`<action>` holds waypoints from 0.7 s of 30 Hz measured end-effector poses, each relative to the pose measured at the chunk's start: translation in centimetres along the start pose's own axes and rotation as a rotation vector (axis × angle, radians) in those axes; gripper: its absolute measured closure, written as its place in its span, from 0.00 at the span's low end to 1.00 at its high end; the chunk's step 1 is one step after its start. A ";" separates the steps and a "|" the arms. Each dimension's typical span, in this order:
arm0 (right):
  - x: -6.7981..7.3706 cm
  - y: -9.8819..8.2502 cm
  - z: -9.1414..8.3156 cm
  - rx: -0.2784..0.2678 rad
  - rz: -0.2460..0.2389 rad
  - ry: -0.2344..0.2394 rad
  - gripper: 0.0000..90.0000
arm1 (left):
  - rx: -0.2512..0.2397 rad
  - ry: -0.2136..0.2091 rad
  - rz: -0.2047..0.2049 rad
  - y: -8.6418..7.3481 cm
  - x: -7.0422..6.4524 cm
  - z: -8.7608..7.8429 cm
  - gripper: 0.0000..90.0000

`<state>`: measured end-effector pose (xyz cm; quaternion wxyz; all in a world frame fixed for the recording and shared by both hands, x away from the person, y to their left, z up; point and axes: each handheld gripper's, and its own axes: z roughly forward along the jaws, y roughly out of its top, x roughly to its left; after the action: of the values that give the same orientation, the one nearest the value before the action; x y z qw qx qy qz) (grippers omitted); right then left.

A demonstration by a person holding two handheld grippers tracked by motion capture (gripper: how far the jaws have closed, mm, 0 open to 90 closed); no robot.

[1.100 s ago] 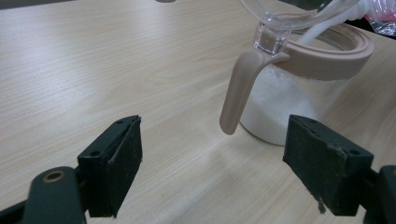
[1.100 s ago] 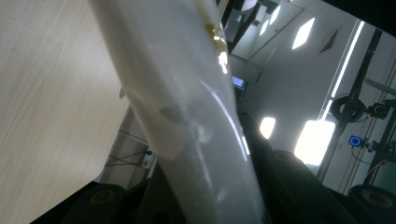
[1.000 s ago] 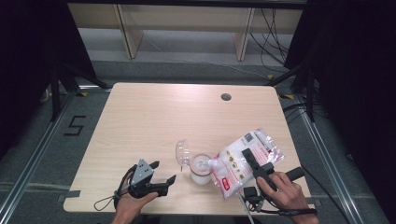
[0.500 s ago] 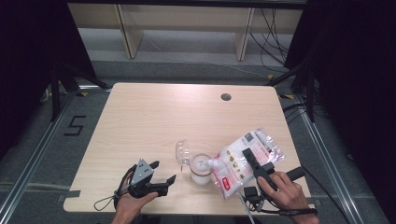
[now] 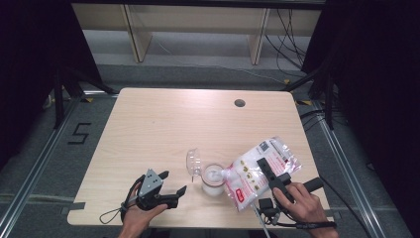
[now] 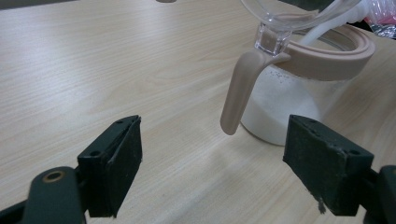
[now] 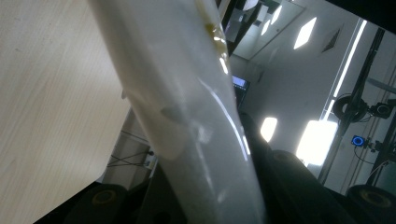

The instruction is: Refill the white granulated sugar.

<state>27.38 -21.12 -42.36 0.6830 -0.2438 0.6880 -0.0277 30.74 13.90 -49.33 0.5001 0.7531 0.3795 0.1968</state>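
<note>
Your right claw [image 5: 268, 173] is clenched on a plastic bag [image 5: 257, 168] of white powder; in the right gripper view the bag [image 7: 187, 116] runs up between the jaws, pressed flat. In the high view the bag's long axis goes from about 2 o'clock down to 8 o'clock, and its lower corner hangs over the mouth of the glass jar [image 5: 213, 179]. So the jar lies at about 9 o'clock from your right claw, just beside the bag's low end. A white stream falls into the jar [image 6: 299, 102] in the left gripper view, so I judge that the pouring is going on now.

Your left claw [image 5: 171, 191] is released, with nothing between the jaws. It rests low over the counter [image 5: 163, 124], and the jar stands at about 3 o'clock from it, near but apart. The jar's hinged lid [image 5: 192, 161] stands open at the jar's 10 o'clock side.

The coming move depends on the bag's low corner staying above the jar's mouth. Your left hand is the free one, and near enough to steady the jar.
</note>
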 end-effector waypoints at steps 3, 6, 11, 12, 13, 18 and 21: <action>0.0 0.0 0.0 0.003 0.004 0.001 0.87 | -0.001 -0.001 0.000 0.0 0.0 0.0 0.21; -0.1 -0.1 -0.1 0.001 0.009 -0.015 0.87 | -0.003 -0.005 0.001 0.0 0.1 0.0 0.21; 0.1 -0.1 -0.1 0.012 0.054 -0.009 0.87 | -0.002 -0.001 0.000 0.0 0.0 0.0 0.21; -0.1 -0.1 0.0 -0.002 0.021 -0.012 0.87 | 0.002 0.001 -0.001 0.0 -0.1 0.0 0.21; -0.3 -0.1 0.0 -0.010 -0.005 -0.014 0.87 | 0.000 0.002 -0.001 0.0 0.0 0.0 0.21; 0.1 -0.1 0.0 0.000 0.038 -0.001 0.87 | -0.001 -0.002 0.000 0.0 0.0 0.0 0.21; -0.1 -0.2 0.0 -0.005 0.021 -0.012 0.87 | -0.003 -0.003 0.002 0.0 0.0 0.0 0.21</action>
<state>27.42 -21.21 -42.19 0.6868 -0.2386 0.6864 -0.0175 30.75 13.95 -49.28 0.5017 0.7529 0.3778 0.1966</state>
